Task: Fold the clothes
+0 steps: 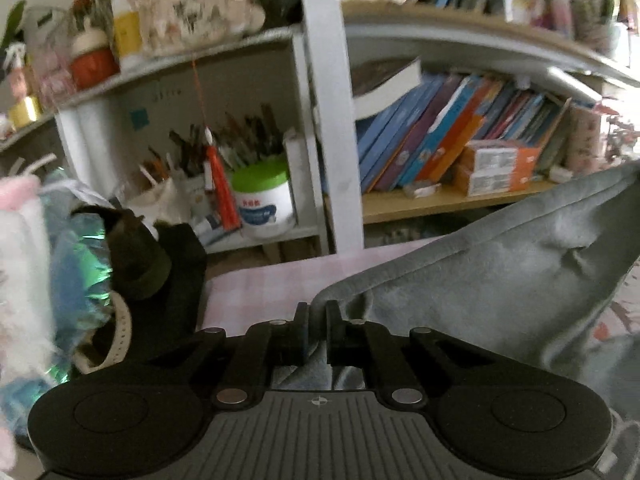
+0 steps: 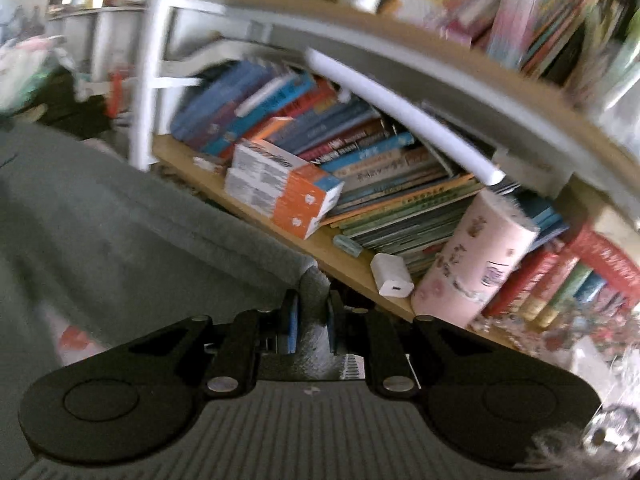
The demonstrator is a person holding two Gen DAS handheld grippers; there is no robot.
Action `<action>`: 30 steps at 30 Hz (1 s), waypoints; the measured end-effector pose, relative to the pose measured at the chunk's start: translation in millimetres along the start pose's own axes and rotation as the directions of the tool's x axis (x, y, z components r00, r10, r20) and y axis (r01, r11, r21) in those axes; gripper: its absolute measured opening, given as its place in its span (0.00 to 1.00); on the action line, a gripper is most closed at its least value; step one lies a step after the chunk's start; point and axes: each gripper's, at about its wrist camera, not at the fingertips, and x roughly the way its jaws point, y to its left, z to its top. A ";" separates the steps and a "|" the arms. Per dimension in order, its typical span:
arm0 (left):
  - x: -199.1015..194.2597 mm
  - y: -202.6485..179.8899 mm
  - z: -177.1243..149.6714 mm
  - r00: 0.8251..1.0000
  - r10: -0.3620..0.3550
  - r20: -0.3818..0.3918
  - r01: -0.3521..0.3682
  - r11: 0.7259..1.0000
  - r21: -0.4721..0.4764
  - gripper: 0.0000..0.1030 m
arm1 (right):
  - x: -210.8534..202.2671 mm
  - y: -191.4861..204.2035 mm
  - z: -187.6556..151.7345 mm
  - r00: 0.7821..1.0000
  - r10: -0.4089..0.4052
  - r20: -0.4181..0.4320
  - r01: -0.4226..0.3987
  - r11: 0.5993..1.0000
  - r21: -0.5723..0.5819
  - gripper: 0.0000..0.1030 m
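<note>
Closest to each camera is a gripper body with grey cloth caught at its tip. On the left gripper (image 1: 316, 312) the jaws are clamped on one corner of a grey fleece garment (image 1: 500, 280), and on the right gripper (image 2: 314, 304) the jaws are clamped on another corner or edge of it. Between the two grips the garment hangs as a loose sheet, lifted above a worktop with a pink checked cover (image 1: 272, 280). Behind it stands a bookshelf (image 2: 400, 216) with leaning books, and a green-lidded jar (image 1: 262, 204) sits in the left compartment.

In my judgement the folding is at an early stage. The garment is held up and spread, but no crease or doubled layer can be seen yet. It must probably be laid flat and folded over. How much of it hangs below the views cannot be told.
</note>
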 end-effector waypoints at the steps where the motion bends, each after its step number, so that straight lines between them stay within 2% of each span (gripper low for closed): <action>1: -11.8 -3.4 -5.9 1.000 0.003 0.012 -0.003 1.000 0.002 0.06 | -16.1 6.9 -8.5 1.000 0.001 0.007 -0.001 1.000 -0.024 0.13; 6: -70.2 -22.4 -46.6 0.998 0.011 0.055 -0.011 1.000 -0.004 0.07 | -88.6 49.0 -66.0 0.999 0.045 0.000 -0.044 0.987 -0.153 0.13; 10: -99.3 -31.0 -83.0 0.998 0.036 0.042 -0.033 0.998 -0.055 0.13 | -134.6 84.0 -113.6 0.995 0.096 -0.036 -0.101 0.971 -0.218 0.13; 12: -111.0 -32.3 -101.2 0.998 0.048 0.029 -0.045 0.994 -0.102 0.13 | -145.2 93.2 -130.3 0.994 0.094 -0.051 -0.102 0.976 -0.190 0.13; 14: -121.9 -32.3 -118.9 0.998 0.059 0.014 -0.056 0.985 -0.160 0.21 | -152.1 97.3 -145.9 0.992 0.093 -0.084 -0.103 0.987 -0.125 0.14; 16: -132.0 -33.3 -135.8 0.998 0.064 -0.002 -0.063 0.974 -0.219 0.28 | -157.1 97.1 -159.6 0.989 0.092 -0.116 -0.097 0.994 -0.040 0.22; 17: -137.8 -34.4 -144.6 0.998 0.060 -0.008 -0.060 0.964 -0.259 0.33 | -159.6 95.3 -165.2 0.988 0.090 -0.127 -0.089 0.996 0.018 0.28; 18: -142.4 -34.5 -151.1 0.999 0.052 -0.007 -0.051 0.951 -0.304 0.37 | -162.2 92.5 -169.7 0.986 0.093 -0.136 -0.081 0.992 0.092 0.31; 20: -149.1 -28.4 -162.2 0.999 0.008 0.033 0.007 0.900 -0.436 0.49 | -165.2 82.4 -175.1 0.981 0.149 -0.128 -0.106 0.951 0.291 0.32; 21: -147.7 -23.1 -165.9 0.998 -0.029 0.062 0.057 0.859 -0.509 0.50 | -164.9 76.0 -177.3 0.975 0.196 -0.105 -0.138 0.904 0.404 0.33; 22: -145.6 -17.4 -169.4 0.993 -0.067 0.095 0.109 0.809 -0.578 0.51 | -162.2 70.7 -178.9 0.967 0.242 -0.080 -0.170 0.846 0.505 0.36; 23: -140.5 -11.1 -172.2 0.987 -0.100 0.127 0.159 0.746 -0.646 0.52 | -157.5 66.3 -180.0 0.957 0.286 -0.054 -0.200 0.779 0.594 0.40; 25: -119.5 -0.7 -176.0 0.983 -0.132 0.130 0.184 0.630 -0.754 0.56 | -144.2 62.0 -179.5 0.933 0.360 -0.007 -0.243 0.643 0.726 0.43; 27: -97.9 9.5 -179.8 0.978 -0.162 0.132 0.197 0.500 -0.843 0.56 | -130.5 64.9 -176.0 0.914 0.404 0.040 -0.278 0.551 0.787 0.46; 30: -70.0 15.8 -180.4 0.979 -0.178 0.102 0.170 0.424 -0.889 0.56 | -111.8 69.7 -170.2 0.902 0.423 0.084 -0.294 0.460 0.838 0.50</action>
